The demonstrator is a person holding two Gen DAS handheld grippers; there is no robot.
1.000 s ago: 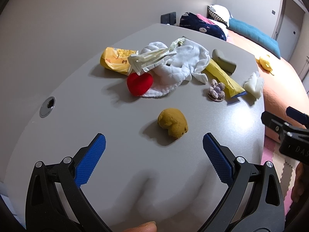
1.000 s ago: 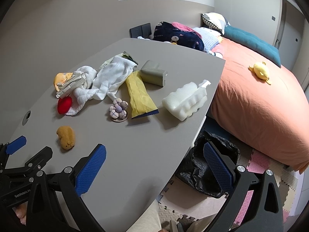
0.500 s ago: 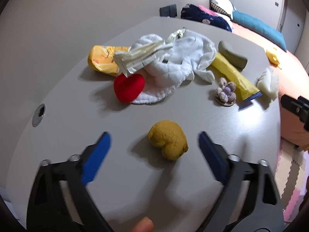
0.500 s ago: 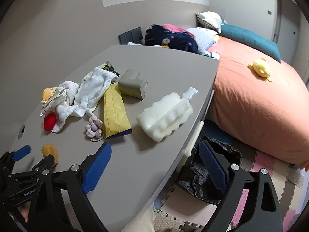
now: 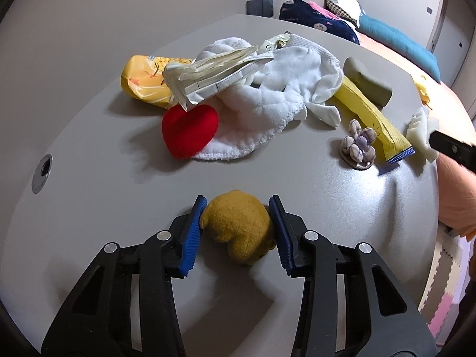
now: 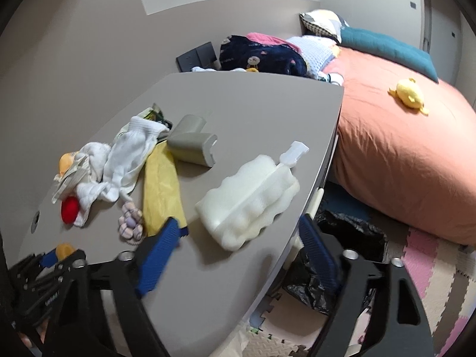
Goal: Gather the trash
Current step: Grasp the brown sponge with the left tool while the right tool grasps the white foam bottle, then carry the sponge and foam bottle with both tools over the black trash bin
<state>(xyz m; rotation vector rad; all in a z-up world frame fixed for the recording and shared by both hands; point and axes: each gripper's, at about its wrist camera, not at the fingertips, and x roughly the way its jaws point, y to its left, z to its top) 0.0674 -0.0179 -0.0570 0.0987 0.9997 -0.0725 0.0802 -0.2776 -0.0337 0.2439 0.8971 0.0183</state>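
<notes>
Both tools have been closing over the last second. The left tool (image 5: 238, 223) came down from a wide-open stance above the table (image 5: 119, 208) and now brackets the mustard plush lump (image 5: 238, 229) at the near edge; its blue pads (image 5: 193, 232) sit against the lump's two flanks, so contact is made, though the lump has not left the table. In my judgement the first pickup is at the clamping stage and a lift can follow once the hold is firm.

The right tool (image 6: 238, 255) has narrowed only partly and holds nothing; its jaws straddle the near right table edge, short of the white foam block (image 6: 250, 199), which appears to be its target. The black bag (image 6: 342, 255) on the floor right of the table is the likely destination.

Remaining on the table, untouched: red heart (image 5: 189, 131), yellow packet (image 5: 145, 80), white cloth (image 5: 276, 101), long yellow wrapper (image 5: 369, 113), grey piece (image 5: 367, 81), small flower (image 5: 358, 147).
</notes>
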